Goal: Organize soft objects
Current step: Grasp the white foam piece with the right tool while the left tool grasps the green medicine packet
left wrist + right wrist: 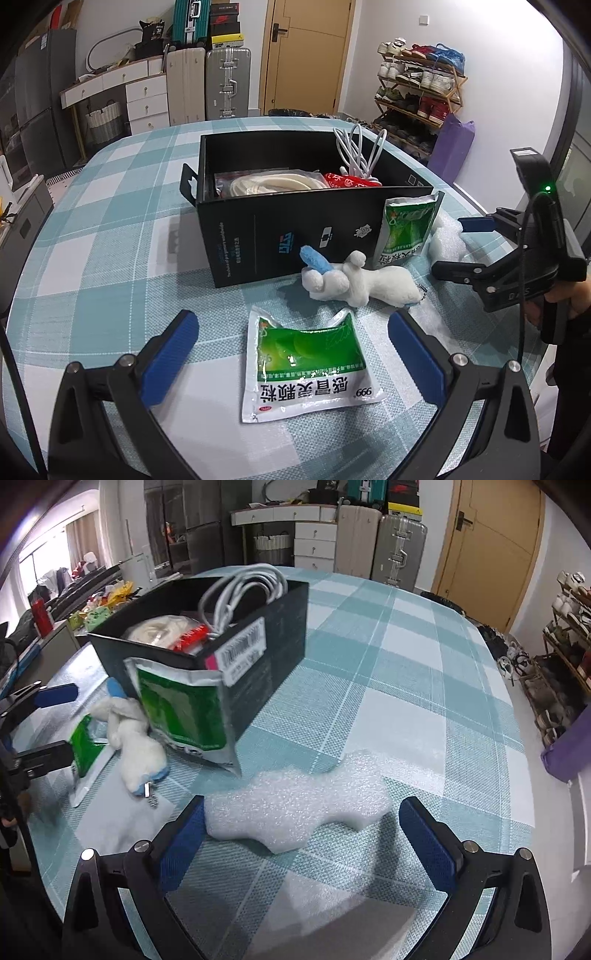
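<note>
Lying on checked counter (110, 229): foam piece (295, 808) mostly showing rightward, sachet (308, 363) leftward, both left gripper (291, 354) and right gripper (301, 843) spreading wide.

Plenty of bare desk (406, 672) to the right of the black box (258, 664), so that side is wide open. The front is crowded: a green packet (184, 709) leans on the box, with the plush toy (354, 280) and foam piece (295, 808) near it. The flat packet (310, 365) lies apart from them on open cloth.

Black claw (291, 354), blue pads (168, 360)
</note>
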Action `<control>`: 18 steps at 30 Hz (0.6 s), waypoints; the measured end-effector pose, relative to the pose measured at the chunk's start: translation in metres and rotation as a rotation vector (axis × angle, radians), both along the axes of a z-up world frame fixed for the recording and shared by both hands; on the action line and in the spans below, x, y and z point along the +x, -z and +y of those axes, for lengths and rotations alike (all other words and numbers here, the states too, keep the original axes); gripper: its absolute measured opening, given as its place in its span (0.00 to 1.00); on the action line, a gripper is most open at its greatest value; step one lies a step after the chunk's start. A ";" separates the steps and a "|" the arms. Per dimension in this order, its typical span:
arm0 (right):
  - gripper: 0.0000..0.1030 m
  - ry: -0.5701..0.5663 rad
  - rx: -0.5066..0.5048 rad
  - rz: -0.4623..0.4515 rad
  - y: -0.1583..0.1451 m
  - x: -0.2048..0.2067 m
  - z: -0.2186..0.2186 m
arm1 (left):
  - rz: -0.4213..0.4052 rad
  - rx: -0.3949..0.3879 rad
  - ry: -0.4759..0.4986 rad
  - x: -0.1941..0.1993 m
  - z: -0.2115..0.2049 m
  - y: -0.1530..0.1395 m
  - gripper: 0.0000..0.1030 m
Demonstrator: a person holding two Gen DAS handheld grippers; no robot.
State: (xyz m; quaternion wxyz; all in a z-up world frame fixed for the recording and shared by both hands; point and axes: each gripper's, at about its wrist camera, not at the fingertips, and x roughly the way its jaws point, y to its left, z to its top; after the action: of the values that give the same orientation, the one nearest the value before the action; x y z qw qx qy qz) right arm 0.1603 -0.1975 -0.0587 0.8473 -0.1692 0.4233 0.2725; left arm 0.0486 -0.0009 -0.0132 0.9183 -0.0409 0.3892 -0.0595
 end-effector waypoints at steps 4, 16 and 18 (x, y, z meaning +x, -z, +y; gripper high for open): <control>0.99 -0.004 0.003 0.007 0.002 0.002 0.002 | 0.005 -0.005 0.001 0.002 0.001 0.001 1.00; 0.90 -0.029 0.035 0.027 0.000 -0.002 0.000 | 0.015 -0.003 0.002 0.002 -0.001 0.002 1.00; 0.90 -0.031 0.034 0.022 -0.001 -0.003 0.000 | 0.017 -0.002 0.000 0.002 0.000 0.002 1.00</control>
State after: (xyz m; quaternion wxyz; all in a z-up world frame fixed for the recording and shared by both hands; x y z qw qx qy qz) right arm 0.1568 -0.1976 -0.0575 0.8410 -0.1582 0.4254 0.2945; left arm 0.0507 -0.0013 -0.0148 0.9149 -0.0421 0.3970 -0.0595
